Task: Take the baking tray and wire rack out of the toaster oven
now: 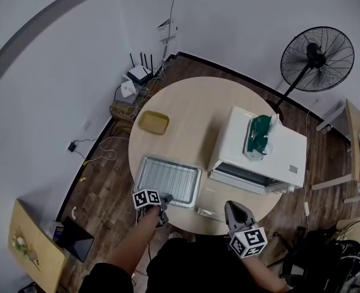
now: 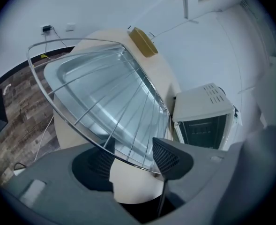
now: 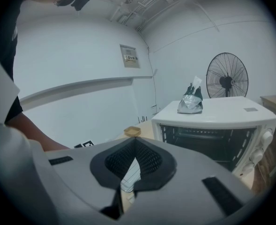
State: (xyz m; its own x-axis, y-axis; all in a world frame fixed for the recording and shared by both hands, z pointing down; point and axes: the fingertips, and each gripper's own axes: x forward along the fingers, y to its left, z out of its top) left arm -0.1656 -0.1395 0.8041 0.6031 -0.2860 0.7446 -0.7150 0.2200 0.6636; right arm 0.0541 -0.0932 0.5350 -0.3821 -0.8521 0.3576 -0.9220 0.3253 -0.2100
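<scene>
Left claw (image 2: pixel 134 150) wide astride wire rack (image 2: pixel 105 90) rim at table (image 2: pixel 168 78) edge (right claw (image 3: pixel 134 146) closed, empty)

The left forearm (image 1: pixel 129 244) reaches up to the near edge of the round table (image 1: pixel 186 99). There the left gripper (image 1: pixel 162 200) points steeply down, its jaws apart, and the rim of the wire rack (image 2: pixel 110 90) passes between them unpressed. The right gripper (image 1: pixel 233 209) hovers at the same near edge, further right, tilted only slightly downward, its jaws closed together on nothing.
</scene>
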